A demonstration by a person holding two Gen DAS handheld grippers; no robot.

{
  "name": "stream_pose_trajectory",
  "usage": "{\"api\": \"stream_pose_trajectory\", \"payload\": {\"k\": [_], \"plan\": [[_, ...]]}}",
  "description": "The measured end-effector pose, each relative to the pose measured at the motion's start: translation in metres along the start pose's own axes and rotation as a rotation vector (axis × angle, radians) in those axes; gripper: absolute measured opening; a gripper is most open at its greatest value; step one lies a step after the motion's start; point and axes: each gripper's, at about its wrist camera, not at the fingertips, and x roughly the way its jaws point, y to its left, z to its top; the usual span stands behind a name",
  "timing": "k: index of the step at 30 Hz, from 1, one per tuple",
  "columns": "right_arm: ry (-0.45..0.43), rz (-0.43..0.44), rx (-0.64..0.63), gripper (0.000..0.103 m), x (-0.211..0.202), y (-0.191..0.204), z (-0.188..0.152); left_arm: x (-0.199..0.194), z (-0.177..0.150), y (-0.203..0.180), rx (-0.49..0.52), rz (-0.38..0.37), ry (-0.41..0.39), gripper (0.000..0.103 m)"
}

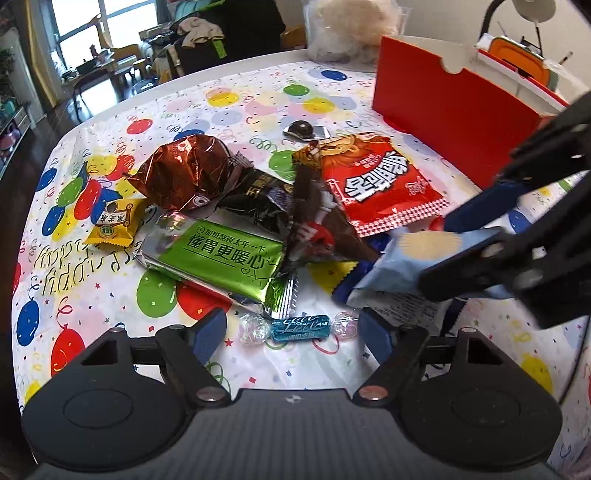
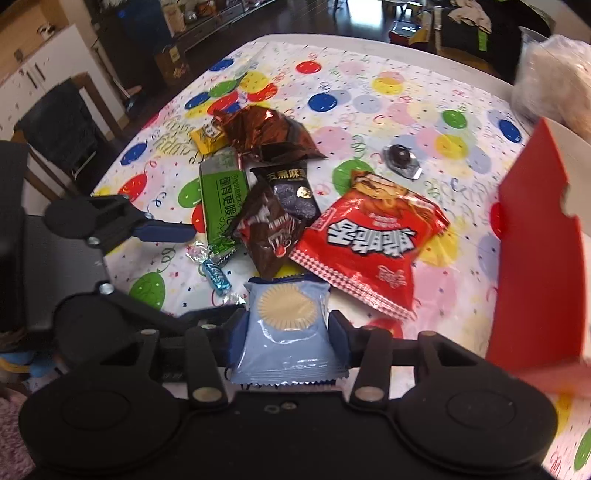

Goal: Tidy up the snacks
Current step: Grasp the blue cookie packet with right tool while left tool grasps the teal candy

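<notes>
The right hand-held gripper (image 2: 288, 332) clamped the pale blue packet (image 2: 286, 325); the left hand-held gripper (image 1: 291, 332) stood apart. The slippery packet could perhaps slide free before reaching the red box (image 2: 535, 266) at three o'clock.

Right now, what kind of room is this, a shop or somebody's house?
Probably somebody's home, in a dining or living area. The snacks lie on a table with a balloon birthday tablecloth, there is a big window with low furniture near it, and a dark chair stands beside white cabinets.
</notes>
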Motion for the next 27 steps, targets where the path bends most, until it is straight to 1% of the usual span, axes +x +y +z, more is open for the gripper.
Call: {"api": "stream_pose_trajectory", "payload": {"k": [2, 9, 11, 12, 13, 14, 16, 19, 21, 22, 23, 26, 27], "plan": [[-0.012, 0.003, 0.019, 0.042, -0.005, -0.002, -0.002, 0.001, -0.001, -0.001, 0.001, 0.004, -0.002, 0.073], [-0.024, 0.004, 0.040, 0.039, -0.008, -0.003, -0.009, -0.002, -0.003, -0.002, -0.030, 0.005, -0.001, 0.063], [-0.026, 0.003, 0.045, 0.038, -0.008, -0.003, -0.011, -0.005, -0.005, -0.001, -0.050, 0.009, -0.002, 0.055], [-0.026, 0.002, 0.045, 0.038, -0.008, -0.002, -0.012, -0.006, -0.005, 0.000, -0.059, 0.014, -0.001, 0.053], [-0.026, -0.001, 0.045, 0.036, -0.008, -0.002, -0.013, -0.007, -0.006, 0.000, -0.067, 0.018, -0.001, 0.051], [-0.026, -0.003, 0.046, 0.031, -0.008, -0.002, -0.014, -0.008, -0.006, 0.001, -0.074, 0.022, -0.001, 0.048], [-0.022, 0.003, 0.050, 0.014, -0.007, -0.001, -0.016, -0.009, -0.007, 0.002, -0.085, 0.030, -0.002, 0.043], [-0.022, 0.001, 0.050, 0.014, -0.006, -0.001, -0.019, -0.010, -0.009, 0.004, -0.102, 0.035, 0.000, 0.040], [-0.018, -0.008, 0.049, 0.015, -0.004, 0.000, -0.022, -0.011, -0.010, 0.006, -0.116, 0.040, 0.001, 0.040], [-0.022, -0.008, 0.050, 0.017, -0.004, 0.000, -0.023, -0.012, -0.011, 0.007, -0.122, 0.042, 0.001, 0.040], [-0.025, -0.009, 0.051, 0.022, -0.004, 0.000, -0.024, -0.012, -0.011, 0.008, -0.129, 0.044, 0.001, 0.040], [-0.030, -0.023, 0.053, 0.034, -0.005, 0.001, -0.026, -0.015, -0.014, 0.011, -0.141, 0.049, 0.000, 0.040], [-0.031, -0.024, 0.056, 0.036, -0.004, 0.002, -0.026, -0.016, -0.015, 0.011, -0.144, 0.051, -0.001, 0.040]]}}
